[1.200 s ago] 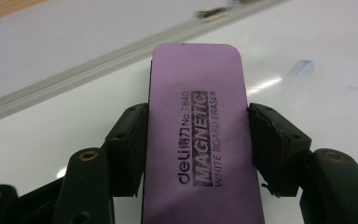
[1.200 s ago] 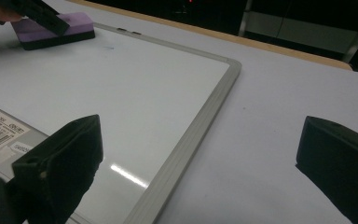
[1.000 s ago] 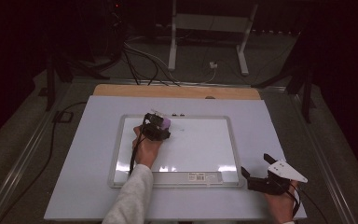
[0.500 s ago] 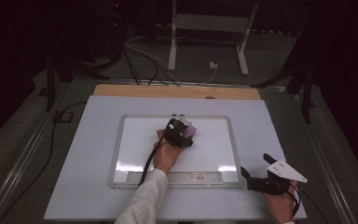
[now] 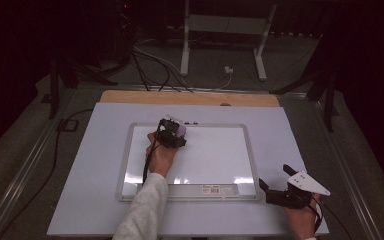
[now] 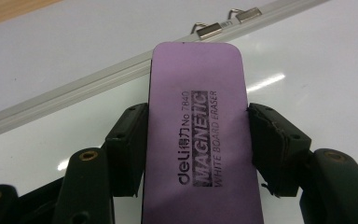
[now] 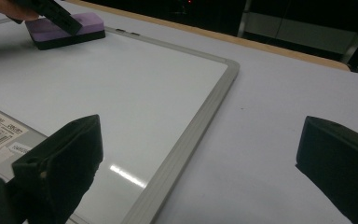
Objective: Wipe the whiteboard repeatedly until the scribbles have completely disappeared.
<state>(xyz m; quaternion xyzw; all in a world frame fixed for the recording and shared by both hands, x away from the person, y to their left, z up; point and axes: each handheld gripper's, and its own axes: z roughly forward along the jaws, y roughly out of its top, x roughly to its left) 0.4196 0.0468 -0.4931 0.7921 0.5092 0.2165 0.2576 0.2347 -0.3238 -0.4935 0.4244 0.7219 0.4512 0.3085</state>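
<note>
In the high view the right gripper (image 5: pixel 276 192) sits at the lower right of the frame, on the pale table cover (image 5: pixel 95 165) just off the whiteboard's (image 5: pixel 215 155) lower right corner; its own view shows both jaws spread wide with nothing between them, the board's grey frame running up between them; farther up, left of centre, the left gripper (image 5: pixel 174 134) rests on the board near its top edge; its jaws are closed part-way and clamp the long sides of a purple magnetic eraser (image 6: pixel 199 135), which lies flat on the white surface close to two metal clips (image 6: pixel 223 23) on the top rail.
</note>
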